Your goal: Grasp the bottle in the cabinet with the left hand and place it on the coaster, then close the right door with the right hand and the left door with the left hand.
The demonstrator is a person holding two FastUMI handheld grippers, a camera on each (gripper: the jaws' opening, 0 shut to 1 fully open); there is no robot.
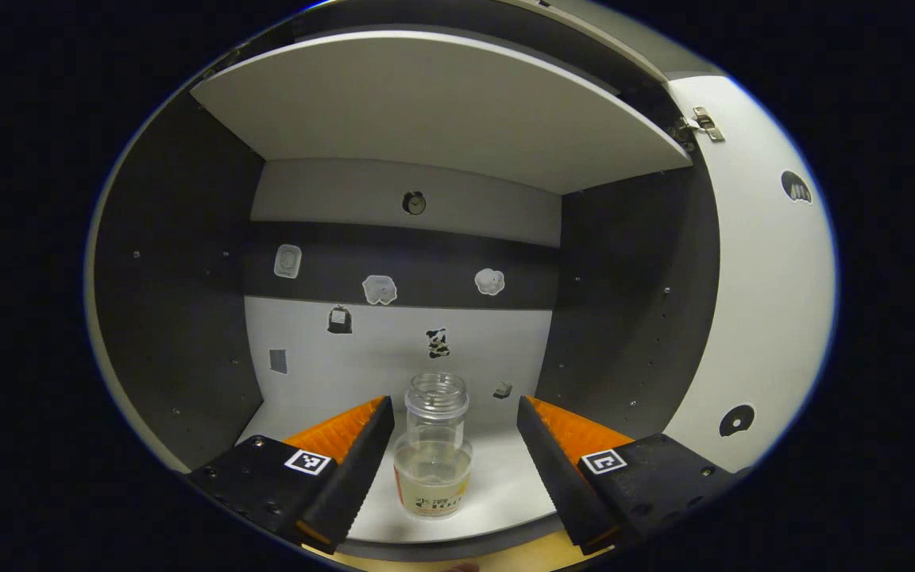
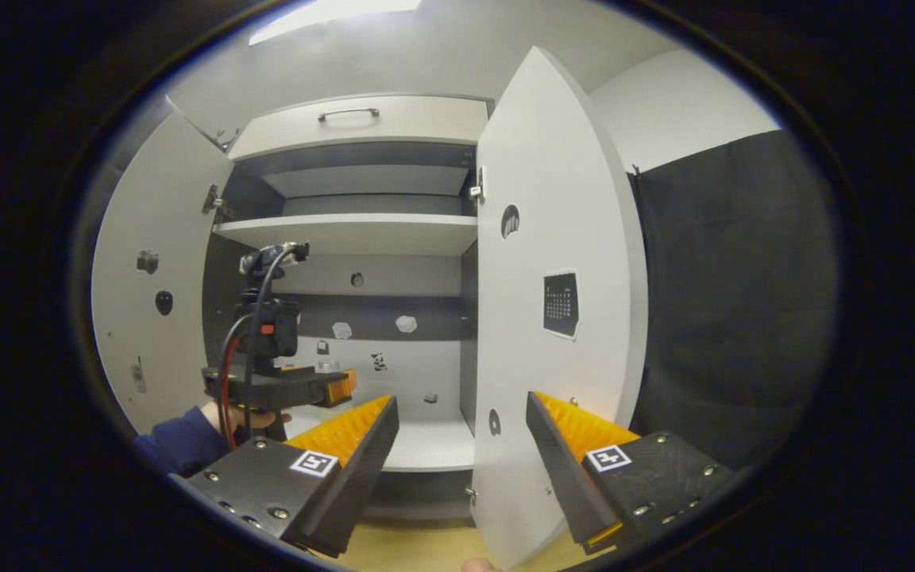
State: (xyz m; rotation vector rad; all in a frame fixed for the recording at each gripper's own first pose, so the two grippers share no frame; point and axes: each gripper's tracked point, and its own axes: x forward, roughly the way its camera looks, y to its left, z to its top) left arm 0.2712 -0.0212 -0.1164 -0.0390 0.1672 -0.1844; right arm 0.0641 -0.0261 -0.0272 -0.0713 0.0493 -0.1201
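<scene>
1. In the left gripper view the left gripper [image 1: 453, 445] reaches into the cabinet [image 1: 187, 318]; its two fingers [image 1: 354, 461] are spread wide, one on each side of the bottle [image 1: 434, 457]; neither finger touches it, so it has hold of nothing.
2. The bottle stands upright on the bottom shelf [image 1: 505, 485], near the front edge and about midway between the side walls; it is clear, has no cap, and carries a pale label low on its body.
3. Small stickers [image 1: 379, 289] are on the back wall behind the bottle; a second shelf [image 1: 442, 103] hangs above.
4. At the right of this view the inner face of the right door [image 1: 759, 302] stands open; a hinge [image 1: 704, 123] is at its top corner.
5. In the right gripper view the right gripper [image 2: 461, 445] is outside the cabinet [image 2: 362, 230], its fingers [image 2: 561, 445] wide apart and with nothing between them; the edge of the right door [image 2: 553, 238] stands just beyond the gap.
6. The left door [image 2: 148, 318] is open too, swung to the left side.
7. In the same view the left gripper [image 2: 322, 387] is at the mouth of the bottom shelf [image 2: 434, 445], held by a hand [image 2: 223, 415] with a dark blue sleeve [image 2: 179, 445]; a red and a black cable [image 2: 227, 373] run along it; the bottle [image 2: 327, 365] is only a small clear shape just behind it; how far it is open I cannot tell from here.
</scene>
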